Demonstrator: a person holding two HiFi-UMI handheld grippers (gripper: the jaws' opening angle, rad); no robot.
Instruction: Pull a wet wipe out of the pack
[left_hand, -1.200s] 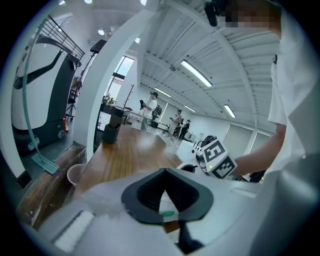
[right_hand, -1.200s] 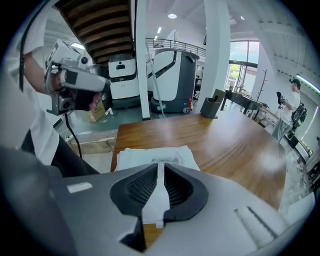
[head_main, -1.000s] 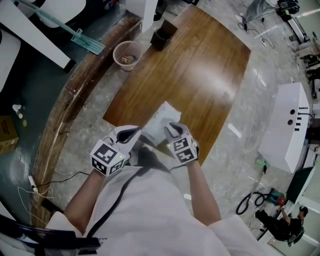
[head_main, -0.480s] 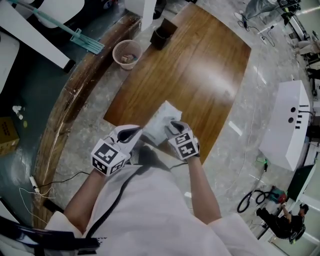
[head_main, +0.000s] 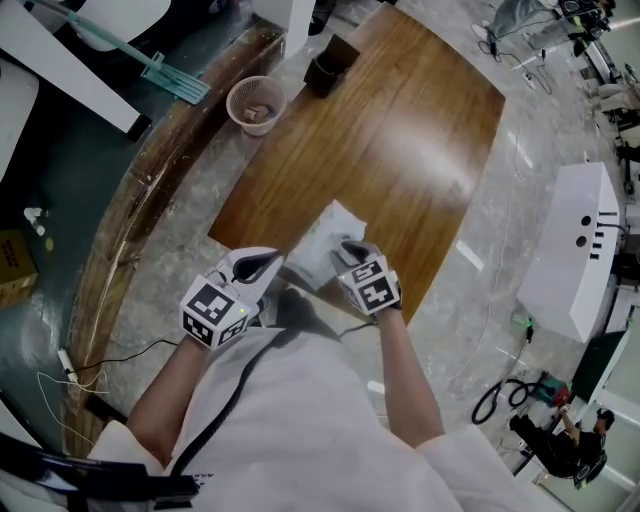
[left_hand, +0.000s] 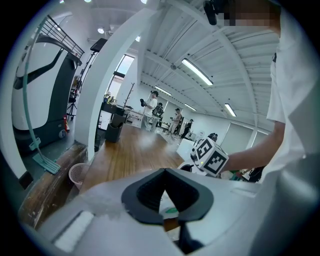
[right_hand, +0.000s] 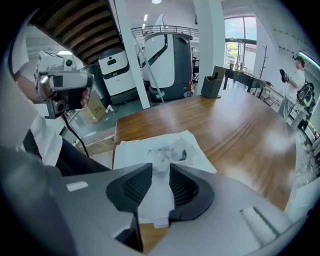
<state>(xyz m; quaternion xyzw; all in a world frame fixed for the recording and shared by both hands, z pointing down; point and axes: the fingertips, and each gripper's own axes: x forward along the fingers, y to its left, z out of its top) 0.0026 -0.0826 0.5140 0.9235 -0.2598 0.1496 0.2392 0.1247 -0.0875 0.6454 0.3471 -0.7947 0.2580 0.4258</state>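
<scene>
The biggest thing under me is the brown wooden table (head_main: 400, 130), its long top running away from my chest. Off to my right on the pale floor stands a white cabinet-like unit (head_main: 575, 250), well apart from the table. At the table's far end sits a black bin (head_main: 330, 65), and near it, on the floor off the far left corner, a pinkish basket (head_main: 256, 105) with something pale inside.

The wet wipe pack (head_main: 325, 240) lies flat on the near edge of the table, right in front of me, between my two hands – white, soft and a little rumpled, with a dark opening in its top face.

My left gripper (head_main: 272, 266) comes at the pack from its left side, pointing only a little downward. Its pads are drawn together at the tips, and the pack's white film with a green mark shows in the wedge between them, so I read it as pinched on the pack's left edge.

My right gripper (head_main: 346, 248) tilts steeply down over the pack's near right part. Its jaws stand wide – they have just swung open and eased back in a touch – with the pack's top showing through the gap.

Smallest of all, a crumpled tuft of wipe (right_hand: 167, 154) pokes up from the opening, at my right fingertips, and the pads are not squeezing it.
</scene>
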